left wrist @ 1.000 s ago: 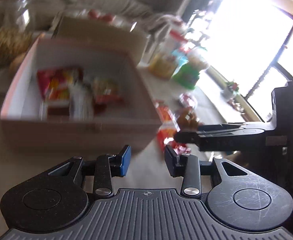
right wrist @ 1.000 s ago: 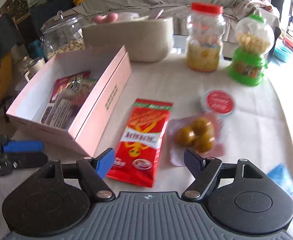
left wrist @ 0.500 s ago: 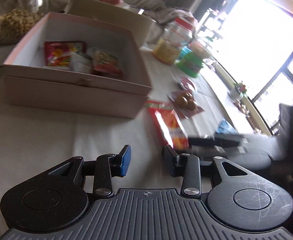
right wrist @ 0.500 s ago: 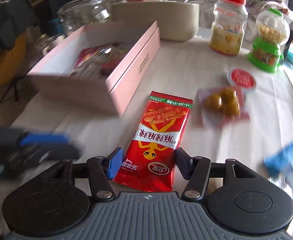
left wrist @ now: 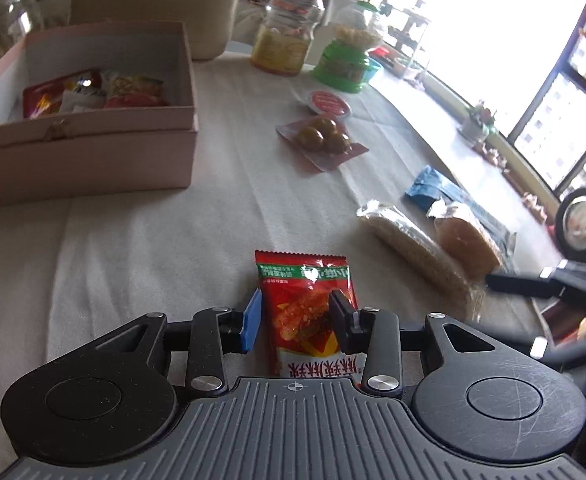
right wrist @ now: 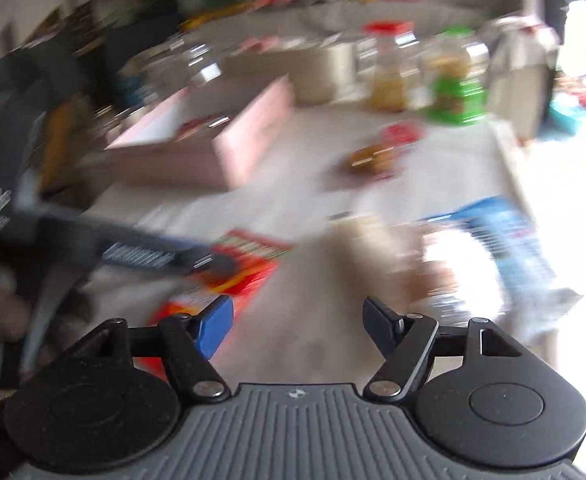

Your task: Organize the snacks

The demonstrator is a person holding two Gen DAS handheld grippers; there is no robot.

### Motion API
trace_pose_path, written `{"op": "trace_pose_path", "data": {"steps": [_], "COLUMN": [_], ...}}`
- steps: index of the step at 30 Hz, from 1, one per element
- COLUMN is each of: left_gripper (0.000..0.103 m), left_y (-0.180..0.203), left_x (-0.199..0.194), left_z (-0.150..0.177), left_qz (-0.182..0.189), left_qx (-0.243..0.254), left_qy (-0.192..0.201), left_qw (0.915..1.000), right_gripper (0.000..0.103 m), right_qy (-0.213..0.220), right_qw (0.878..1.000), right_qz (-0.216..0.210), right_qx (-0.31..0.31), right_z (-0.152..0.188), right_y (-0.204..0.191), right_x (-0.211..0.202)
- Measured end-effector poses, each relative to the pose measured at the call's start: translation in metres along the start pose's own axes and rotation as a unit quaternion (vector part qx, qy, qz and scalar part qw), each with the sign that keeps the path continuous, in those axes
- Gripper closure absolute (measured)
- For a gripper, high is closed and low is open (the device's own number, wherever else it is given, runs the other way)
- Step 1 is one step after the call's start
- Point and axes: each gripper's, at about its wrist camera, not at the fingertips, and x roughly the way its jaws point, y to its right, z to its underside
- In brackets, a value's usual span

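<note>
A red snack packet (left wrist: pixel 307 304) lies flat on the white tablecloth. My left gripper (left wrist: pixel 295 316) is open, one finger on each side of the packet, not pressing it. The pink box (left wrist: pixel 93 120) with several snack packets inside stands at the back left. My right gripper (right wrist: pixel 297 320) is open and empty, held above the cloth to the right of the red packet (right wrist: pixel 245 264); that view is blurred. The left gripper's arm (right wrist: pixel 141 254) reaches over the packet there. The right gripper's finger (left wrist: pixel 533 282) shows at the right edge of the left wrist view.
A pack of brown balls (left wrist: pixel 321 140), a red-lidded cup (left wrist: pixel 329 102), two wrapped pastries (left wrist: pixel 417 248) and a blue packet (left wrist: pixel 433 186) lie on the cloth. A red-capped jar (left wrist: pixel 287 28), a green dispenser (left wrist: pixel 345 56) and a beige tub (left wrist: pixel 153 16) stand at the back.
My left gripper has swung right and come down so its open fingers straddle the red packet. My right gripper has pulled back off the packet, moved right and opened wider.
</note>
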Motion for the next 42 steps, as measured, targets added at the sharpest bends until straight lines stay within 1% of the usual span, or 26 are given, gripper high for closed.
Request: {"op": "trace_pose_path", "data": {"steps": [3, 4, 5, 7, 8, 10, 12, 13, 14, 15, 16, 17, 18, 19, 21, 22, 25, 28, 30, 32, 35, 36, 39, 42], "left_gripper": [0.062, 0.062, 0.062, 0.062, 0.061, 0.061, 0.059, 0.058, 0.059, 0.061, 0.062, 0.061, 0.06, 0.057, 0.065, 0.071, 0.071, 0.071, 0.071, 0.071, 0.071, 0.071, 0.071, 0.07], "left_y": [0.012, 0.016, 0.019, 0.024, 0.026, 0.027, 0.02, 0.015, 0.011, 0.006, 0.001, -0.003, -0.009, -0.017, -0.034, -0.042, -0.055, -0.058, -0.055, -0.048, -0.037, -0.034, -0.019, -0.001], "left_x": [0.001, 0.001, 0.0, -0.003, -0.004, -0.006, -0.006, -0.006, -0.006, -0.007, -0.008, -0.009, -0.01, -0.011, -0.013, -0.015, -0.017, -0.014, -0.013, -0.015, -0.018, -0.019, -0.016, -0.008], "left_z": [0.001, 0.002, 0.004, 0.007, 0.009, 0.013, 0.013, 0.013, 0.012, 0.012, 0.012, 0.011, 0.011, 0.011, 0.01, 0.009, 0.007, 0.006, 0.006, 0.006, 0.006, 0.005, 0.003, 0.002], "left_qz": [-0.005, -0.007, -0.011, -0.019, -0.023, -0.027, -0.02, -0.015, -0.013, -0.014, -0.017, -0.019, -0.018, -0.013, 0.004, 0.011, 0.034, 0.072, 0.089, 0.098, 0.102, 0.101, 0.084, 0.047], "left_qx": [0.032, 0.042, 0.05, 0.07, 0.081, 0.095, 0.086, 0.077, 0.067, 0.06, 0.055, 0.052, 0.048, 0.038, 0.011, -0.002, -0.03, -0.048, -0.048, -0.038, -0.024, -0.017, 0.014, 0.057], "left_qy": [-0.001, 0.0, 0.001, 0.005, 0.007, 0.008, 0.009, 0.009, 0.011, 0.014, 0.017, 0.019, 0.02, 0.019, 0.022, 0.024, 0.03, 0.025, 0.022, 0.023, 0.03, 0.031, 0.029, 0.024], "left_qw": [0.9995, 0.9991, 0.9987, 0.9974, 0.9964, 0.9951, 0.996, 0.9969, 0.9976, 0.998, 0.9982, 0.9983, 0.9985, 0.999, 0.9997, 0.9997, 0.9985, 0.996, 0.9946, 0.9942, 0.994, 0.9942, 0.9959, 0.997], "right_gripper": [0.03, 0.028, 0.025, 0.024, 0.023, 0.02, 0.02, 0.02, 0.02, 0.02, 0.02, 0.022, 0.025, 0.04, 0.041, 0.041, 0.041, 0.041, 0.041, 0.041, 0.041, 0.041, 0.041, 0.032], "right_qy": [0.017, 0.025, 0.03, 0.024, 0.019, -0.005, -0.03, -0.046, -0.057, -0.068, -0.08, -0.097, -0.113, -0.121, -0.121, -0.127, -0.141, -0.149, -0.154, -0.159, -0.154, -0.146, -0.095, -0.047], "right_qw": [1.0, 0.999, 0.998, 0.998, 0.998, 0.997, 0.993, 0.991, 0.989, 0.987, 0.985, 0.983, 0.982, 0.983, 0.986, 0.987, 0.989, 0.989, 0.988, 0.986, 0.986, 0.988, 0.994, 0.997], "right_qz": [0.017, 0.03, 0.044, 0.062, 0.061, 0.049, 0.046, 0.053, 0.068, 0.091, 0.115, 0.131, 0.134, 0.126, 0.103, 0.086, 0.041, 0.002, -0.022, -0.046, -0.061, -0.06, -0.032, -0.019], "right_qx": [0.02, 0.019, 0.018, 0.018, 0.025, 0.062, 0.1, 0.113, 0.121, 0.118, 0.1, 0.079, 0.067, 0.064, 0.055, 0.047, 0.031, 0.007, 0.0, 0.004, 0.007, 0.007, -0.033, -0.061], "right_z": [-0.02, -0.03, -0.043, -0.076, -0.088, -0.125, -0.159, -0.174, -0.181, -0.187, -0.189, -0.188, -0.186, -0.184, -0.176, -0.171, -0.146, -0.122, -0.112, -0.098, -0.086, -0.085, -0.083, -0.074], "right_y": [0.016, 0.018, 0.02, 0.028, 0.034, 0.048, 0.063, 0.071, 0.075, 0.077, 0.074, 0.068, 0.064, 0.061, 0.052, 0.046, 0.028, 0.007, -0.003, -0.012, -0.017, -0.018, -0.021, -0.022], "right_x": [0.003, 0.008, 0.014, 0.038, 0.05, 0.086, 0.125, 0.149, 0.169, 0.19, 0.209, 0.225, 0.235, 0.239, 0.234, 0.229, 0.207, 0.181, 0.168, 0.154, 0.135, 0.13, 0.108, 0.078]}}
